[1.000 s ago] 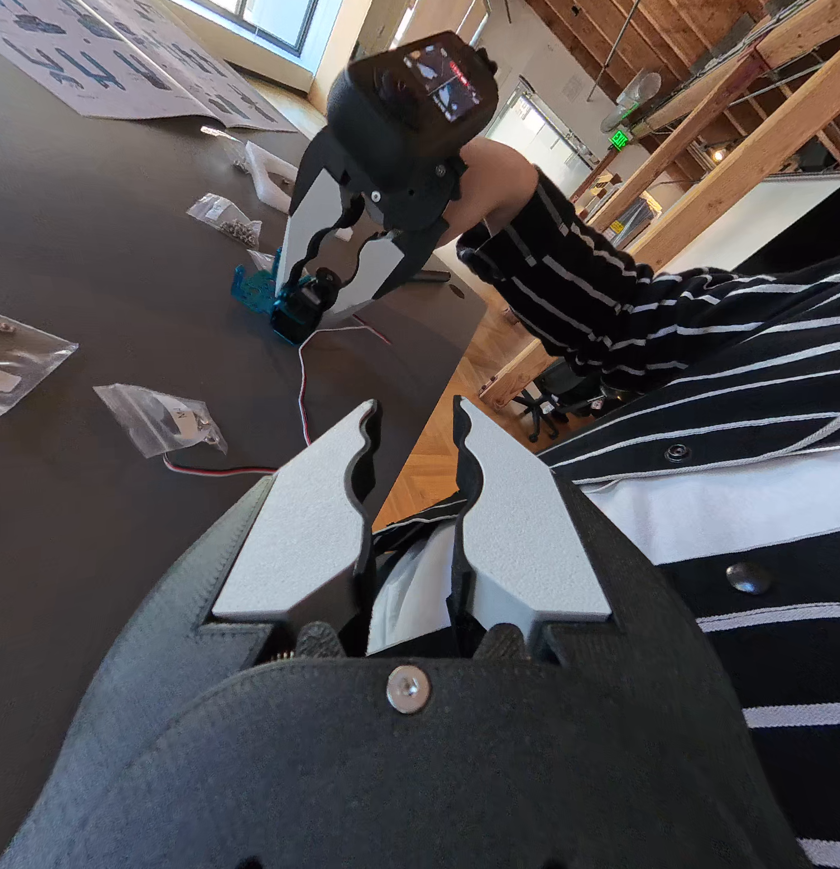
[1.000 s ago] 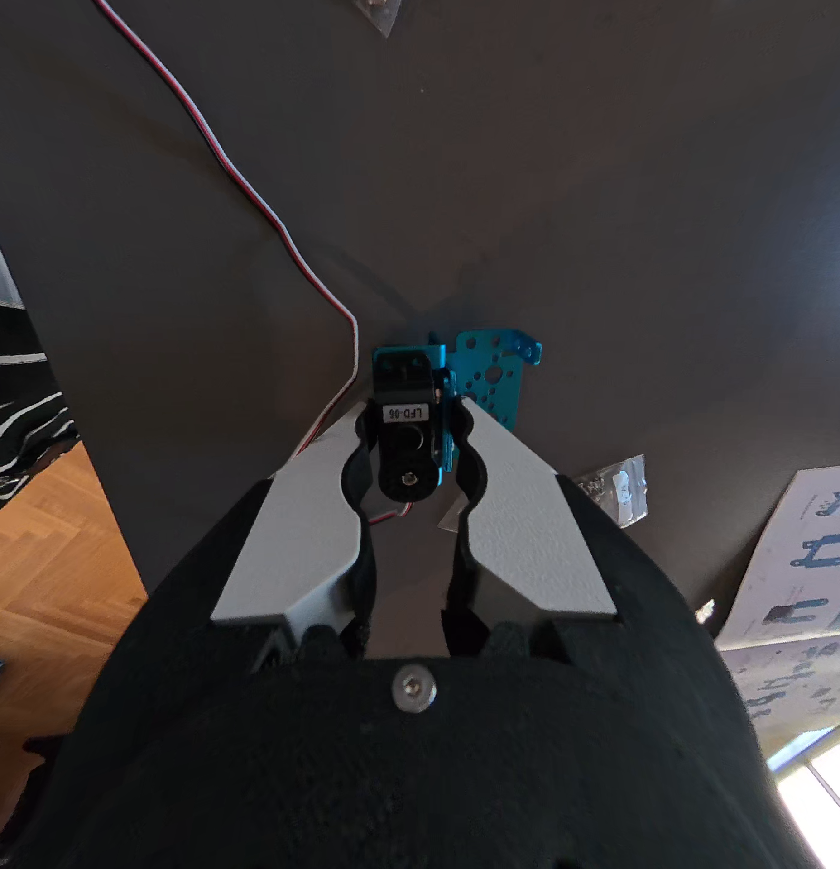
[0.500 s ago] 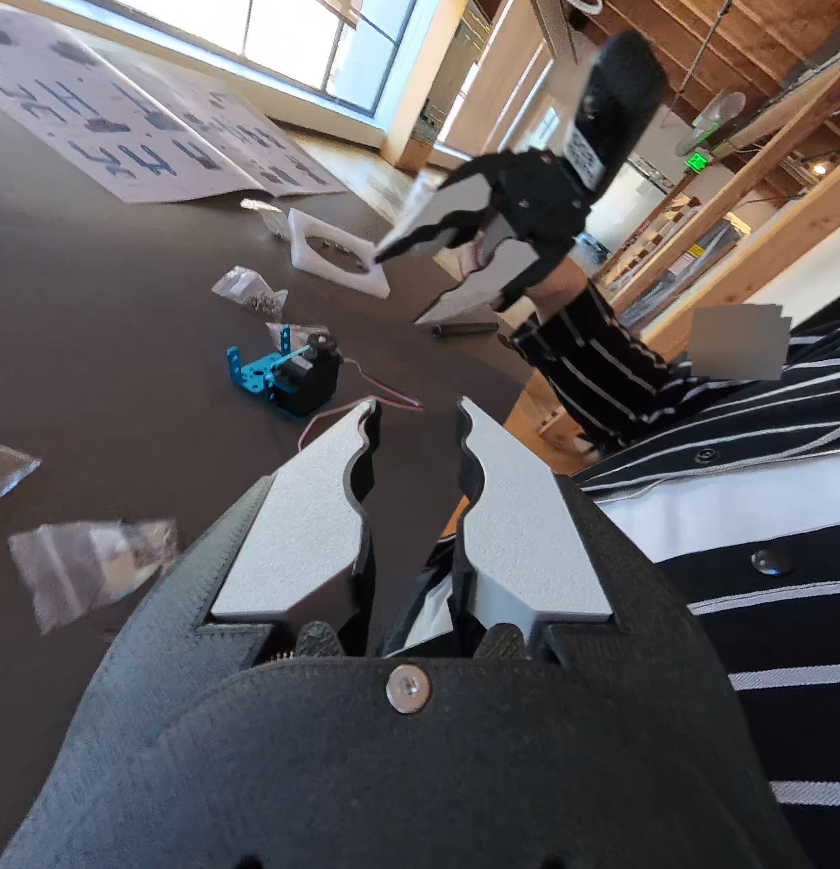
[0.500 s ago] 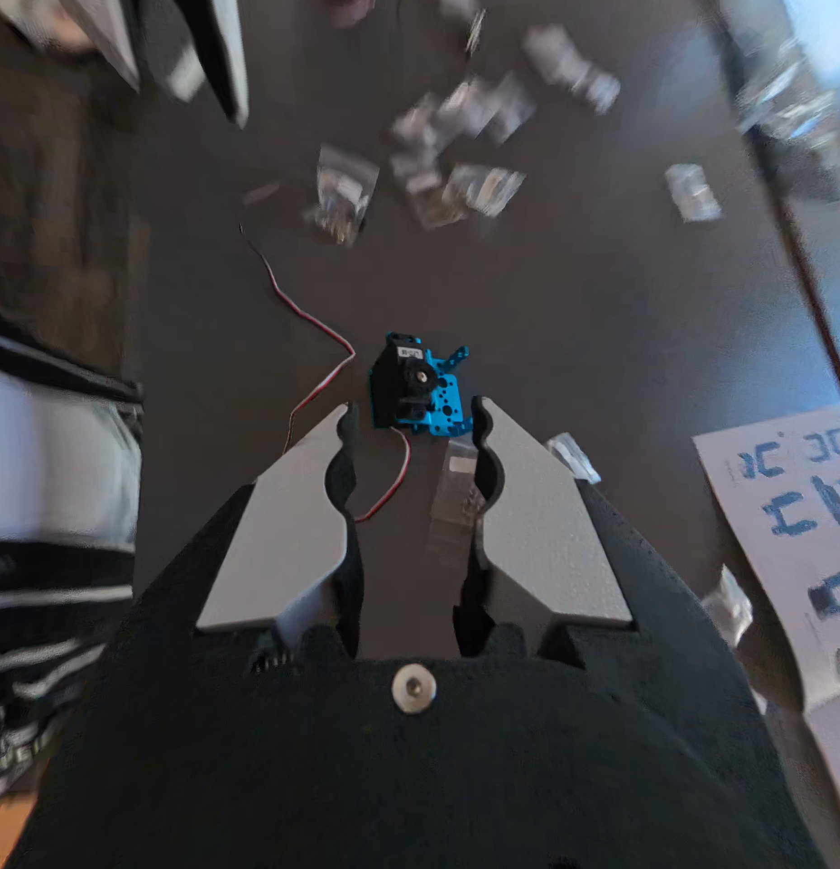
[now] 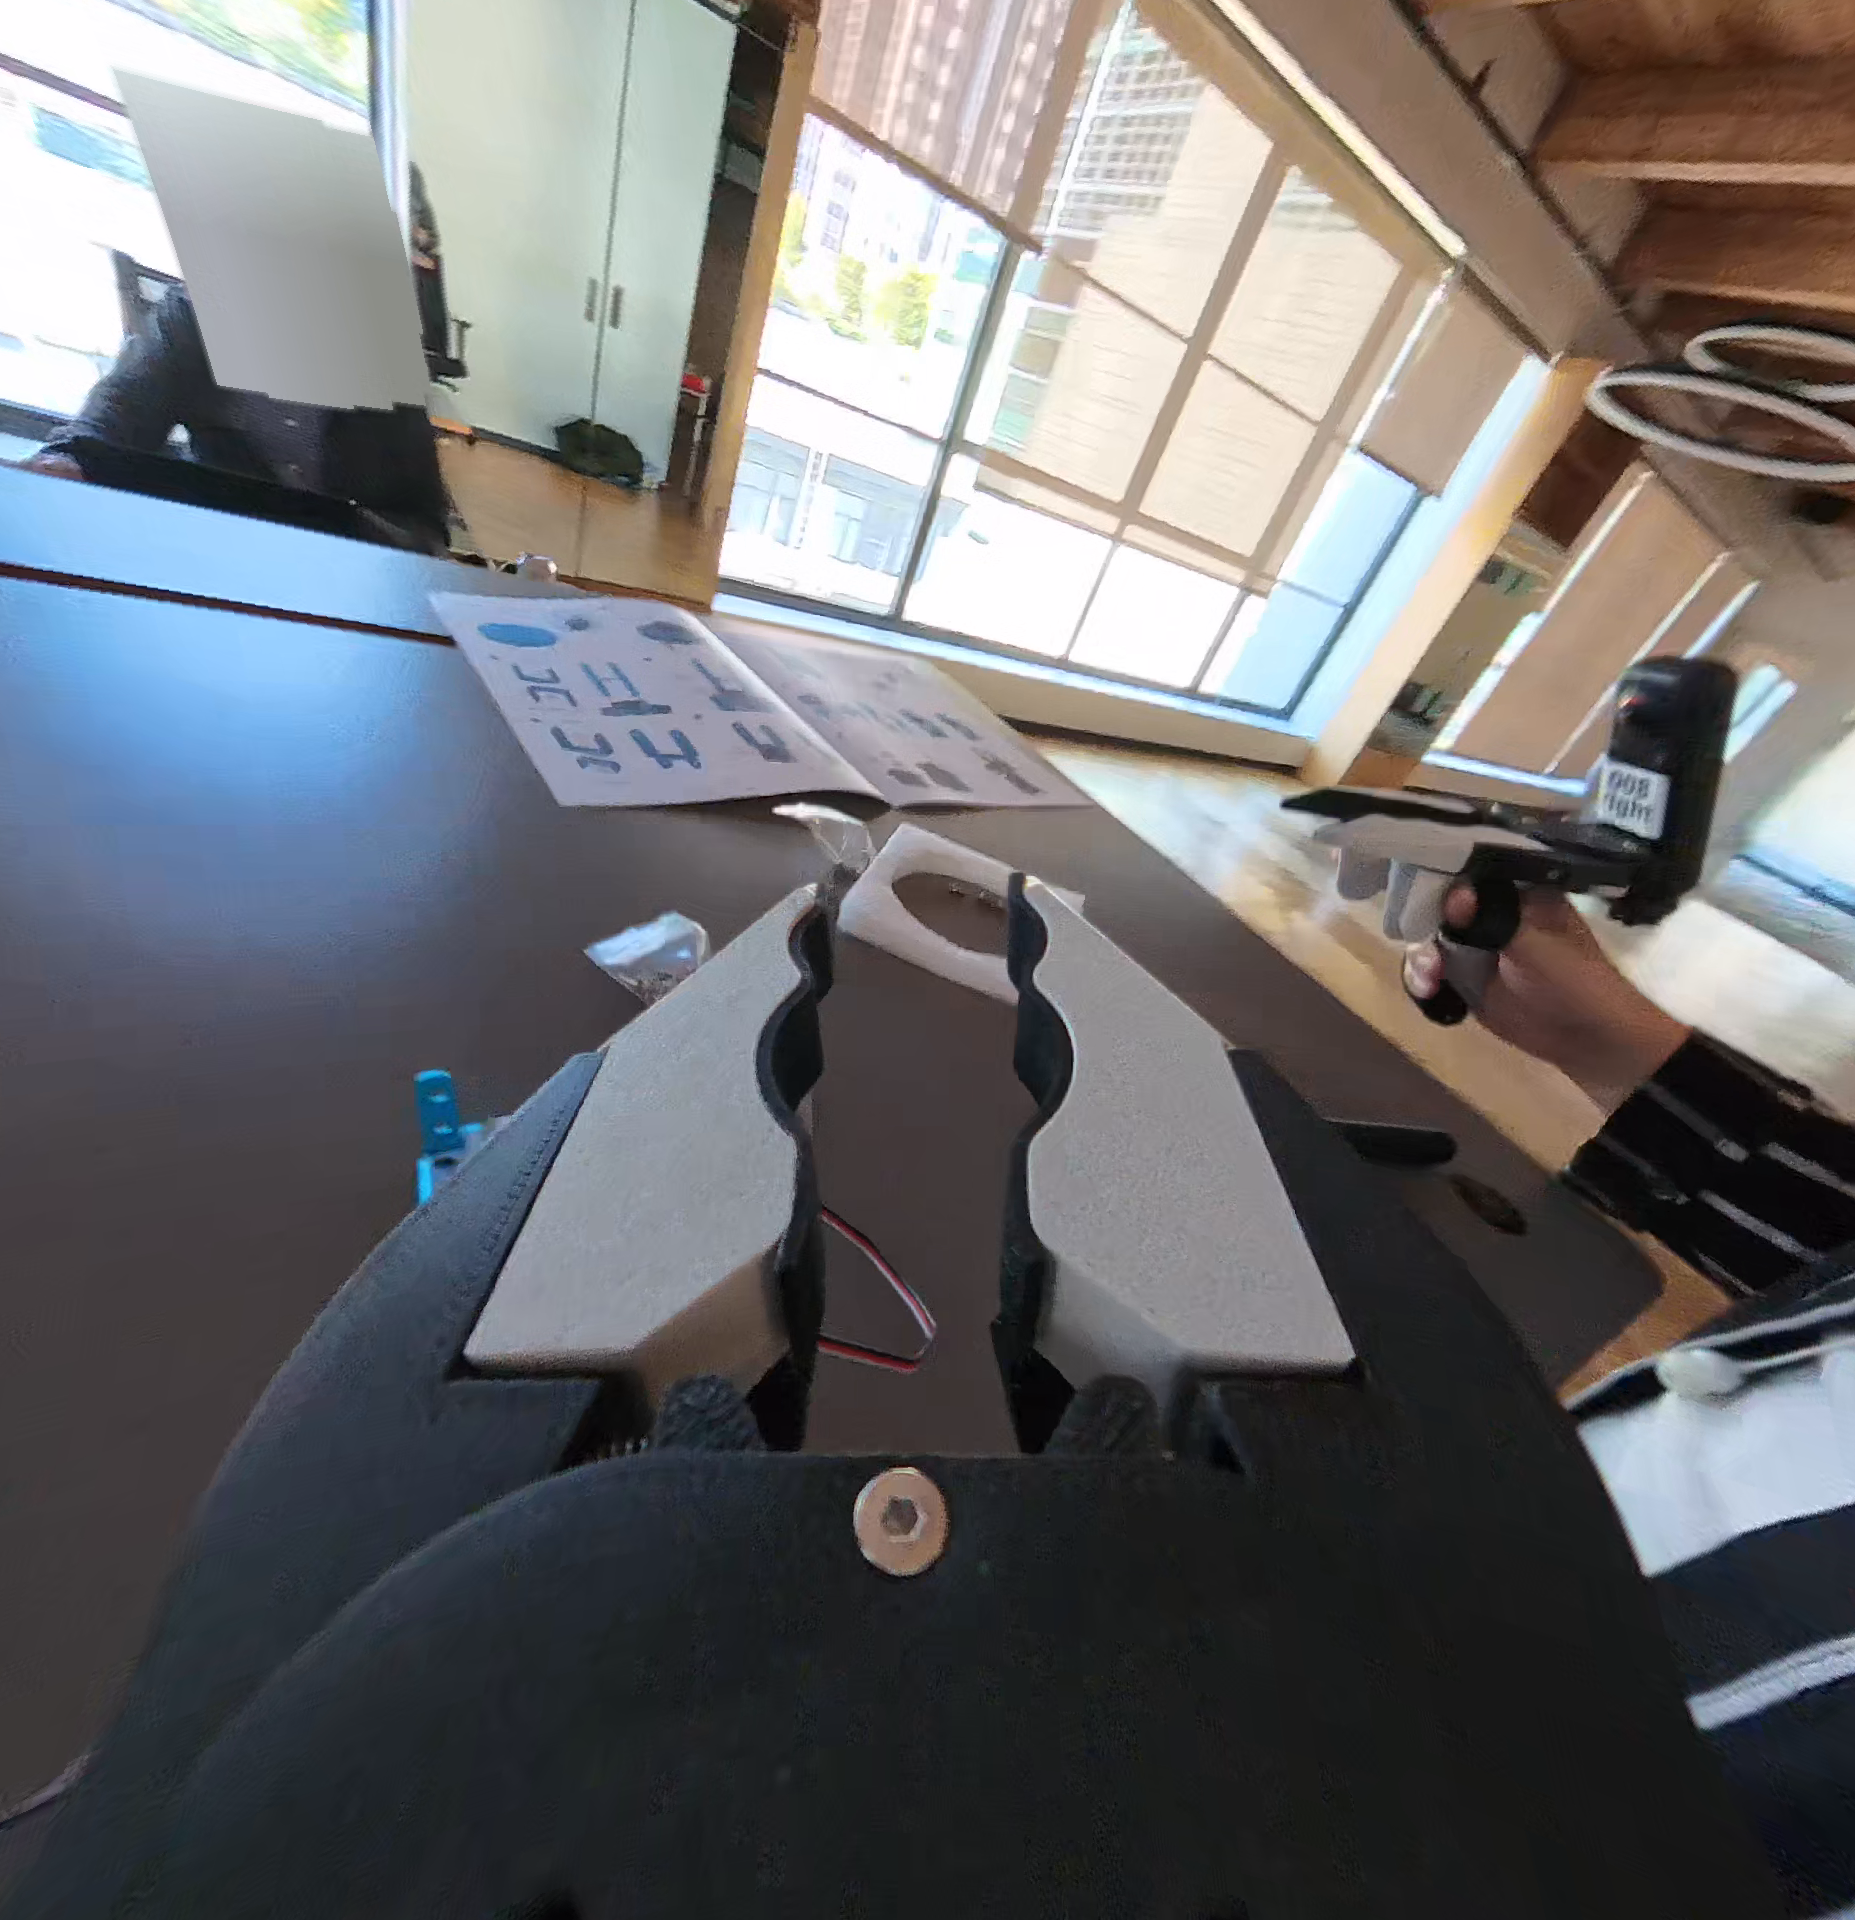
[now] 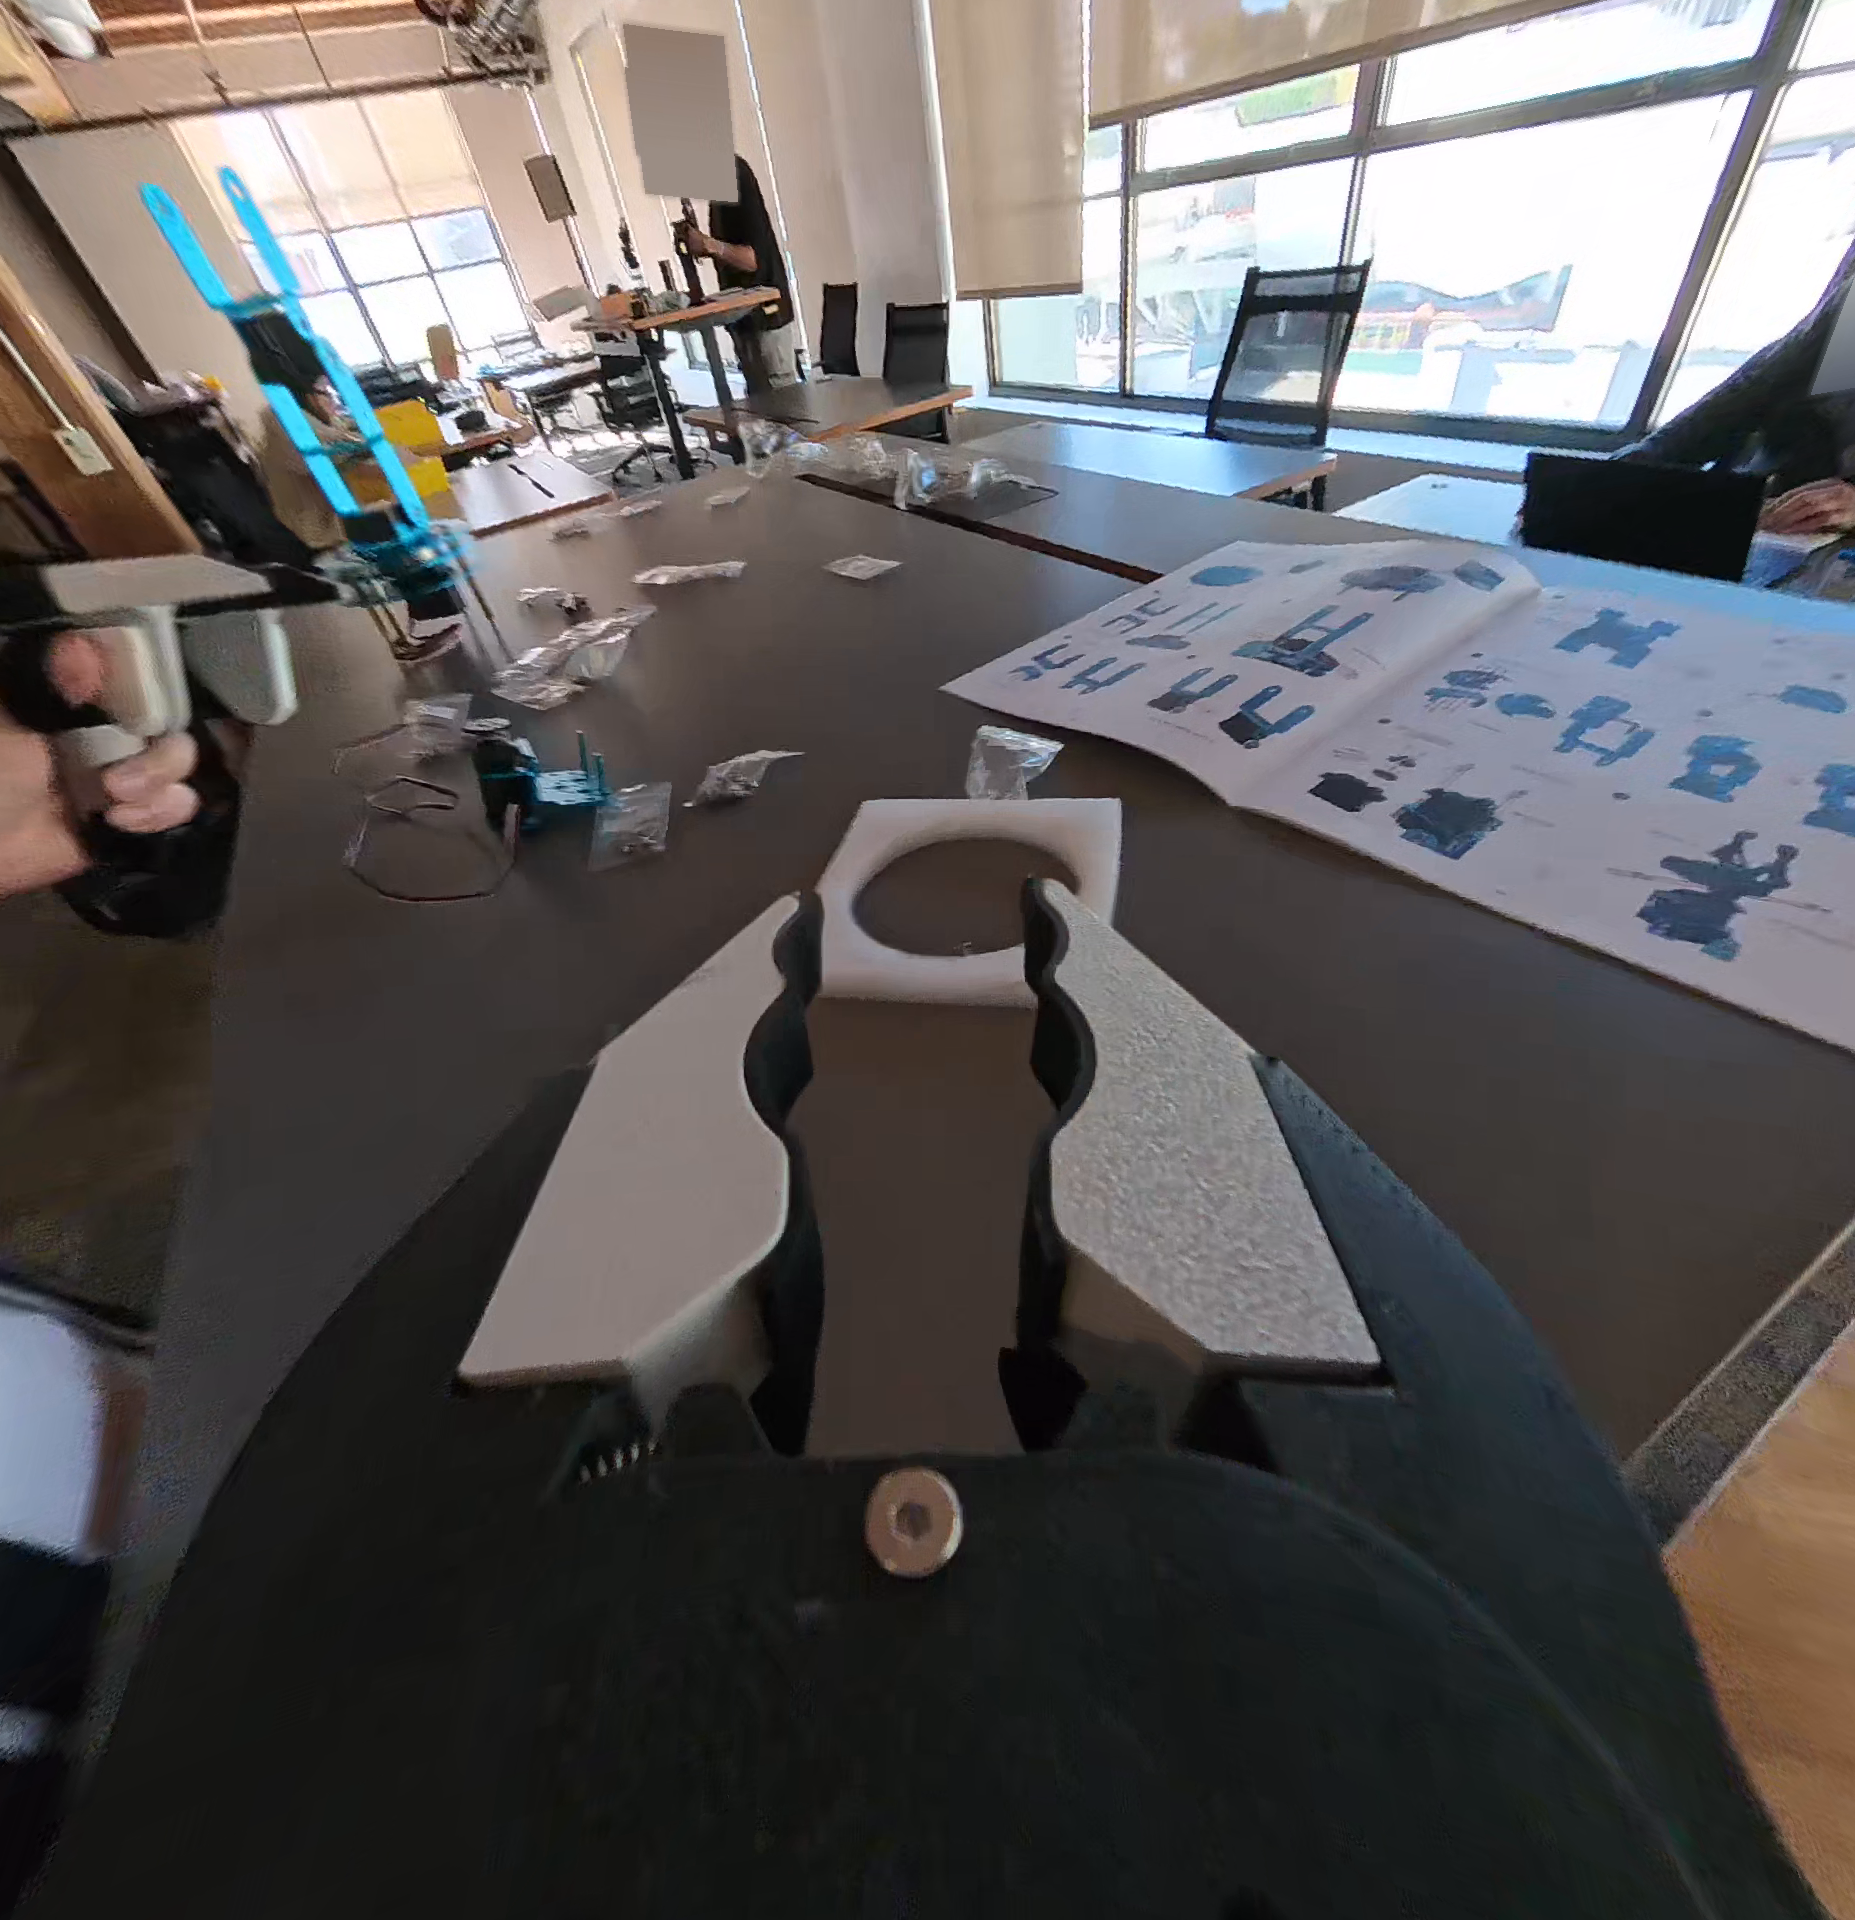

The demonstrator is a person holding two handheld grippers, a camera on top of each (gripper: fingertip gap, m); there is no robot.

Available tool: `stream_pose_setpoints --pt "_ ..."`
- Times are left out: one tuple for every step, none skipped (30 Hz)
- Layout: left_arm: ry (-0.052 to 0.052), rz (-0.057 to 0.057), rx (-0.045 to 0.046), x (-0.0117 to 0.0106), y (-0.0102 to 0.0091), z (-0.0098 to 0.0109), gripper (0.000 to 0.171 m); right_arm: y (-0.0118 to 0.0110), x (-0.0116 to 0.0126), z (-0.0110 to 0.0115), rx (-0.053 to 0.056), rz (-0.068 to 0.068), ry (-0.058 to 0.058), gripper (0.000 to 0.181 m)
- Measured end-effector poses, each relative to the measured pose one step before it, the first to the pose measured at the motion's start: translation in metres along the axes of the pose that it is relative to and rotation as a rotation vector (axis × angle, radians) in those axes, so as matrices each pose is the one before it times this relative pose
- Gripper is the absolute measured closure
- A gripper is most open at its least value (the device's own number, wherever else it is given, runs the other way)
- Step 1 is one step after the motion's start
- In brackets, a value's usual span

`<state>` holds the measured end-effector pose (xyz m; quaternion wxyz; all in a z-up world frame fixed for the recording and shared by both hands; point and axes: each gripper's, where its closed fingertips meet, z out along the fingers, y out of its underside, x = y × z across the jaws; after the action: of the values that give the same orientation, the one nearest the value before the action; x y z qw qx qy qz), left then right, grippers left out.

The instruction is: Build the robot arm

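My left gripper is open and empty, low over the dark table. A red-and-white wire lies on the table between its fingers, and a blue bracket peeks out beside its left finger. My right gripper is open and empty, pointing at a white foam square with a round hole. The black servo in its blue bracket stands on the table to the left, apart from both grippers. Each gripper also shows in the other view: the right gripper, the left gripper.
A large printed sheet lies at the right; it also shows in the left wrist view. Several small clear bags are scattered around the servo. The foam square lies ahead. A tall blue frame stands at the far left. A person stands far back. The grippers' ends are close to 30 cm from one another.
My right gripper has let go of the servo and pulled back and up. The servo stays on the table. Both views have swung up toward the windows.
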<state>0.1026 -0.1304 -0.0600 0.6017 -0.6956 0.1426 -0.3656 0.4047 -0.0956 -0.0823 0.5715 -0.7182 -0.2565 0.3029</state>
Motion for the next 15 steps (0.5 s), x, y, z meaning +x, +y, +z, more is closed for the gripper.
stream_pose_setpoints --pt "-0.0256 0.0166 -0.00968 0.00400 0.00885 0.00561 0.141 0.00293 0.00663 0.00586 -0.0011 -0.0376 0.0120 0.143" --pt "-0.0295 0.0227 -0.01318 0.00250 0.00944 0.00608 0.142 0.00276 0.00405 0.00715 0.0032 -0.0401 0.0065 0.144" --pt "-0.0333 0.0231 -0.01391 0.00100 0.00860 0.00632 0.142 0.00180 0.00239 0.00812 0.0140 -0.0307 0.0035 0.146" --pt "-0.0330 0.0163 -0.01810 -0.00026 0.00762 0.00667 0.142 0.00271 0.00213 0.00869 0.0069 -0.0185 0.0024 0.155" --pt "-0.0290 0.0114 -0.01974 -0.00060 0.00634 0.00687 0.143 0.00352 0.00261 0.00905 -0.0024 -0.0083 0.0034 0.169" --pt "-0.0231 0.0097 -0.01982 -0.00033 0.00537 0.00695 0.143 0.00467 0.00514 0.00883 -0.0127 -0.0075 0.0162 0.180" --pt "-0.0242 0.0119 -0.02003 -0.00087 0.00480 0.00673 0.143 0.00554 0.00982 0.00793 -0.0227 -0.0091 0.0427 0.181" --pt "-0.0329 0.0148 -0.01823 -0.00203 0.00441 0.00634 0.143 0.00497 0.00958 0.00661 -0.0250 -0.0184 0.0383 0.181" --pt "-0.0364 0.0128 -0.01034 -0.00244 0.00340 0.00560 0.144 0.00315 0.00970 0.00491 -0.0162 -0.0251 0.0383 0.181" --pt "-0.0302 0.0059 -0.00530 -0.00181 0.00285 0.00496 0.144 0.00163 0.01128 0.00350 -0.0066 -0.0259 0.0497 0.181" --pt "-0.0229 0.0026 -0.01284 -0.00113 0.00263 0.00419 0.146 -0.00025 0.00980 0.00264 0.0012 -0.0271 0.0429 0.181" --pt "-0.0177 0.0119 -0.01083 -0.00091 0.00097 0.00366 0.148 -0.00126 0.00992 0.00207 0.0125 -0.0260 0.0492 0.181" --pt "-0.0089 0.0179 -0.00173 0.00002 -0.00055 0.00298 0.151 -0.00099 0.00869 0.00177 0.0106 -0.0127 0.0459 0.181" --pt "-0.0017 0.0136 -0.00539 0.00092 0.00033 0.00218 0.154 0.00066 0.00663 0.00142 -0.0028 0.0066 0.0324 0.181" --pt "0.0005 0.0121 -0.01303 0.00142 0.00176 0.00169 0.156 0.00154 0.00497 0.00097 -0.0081 0.0226 0.0178 0.181"
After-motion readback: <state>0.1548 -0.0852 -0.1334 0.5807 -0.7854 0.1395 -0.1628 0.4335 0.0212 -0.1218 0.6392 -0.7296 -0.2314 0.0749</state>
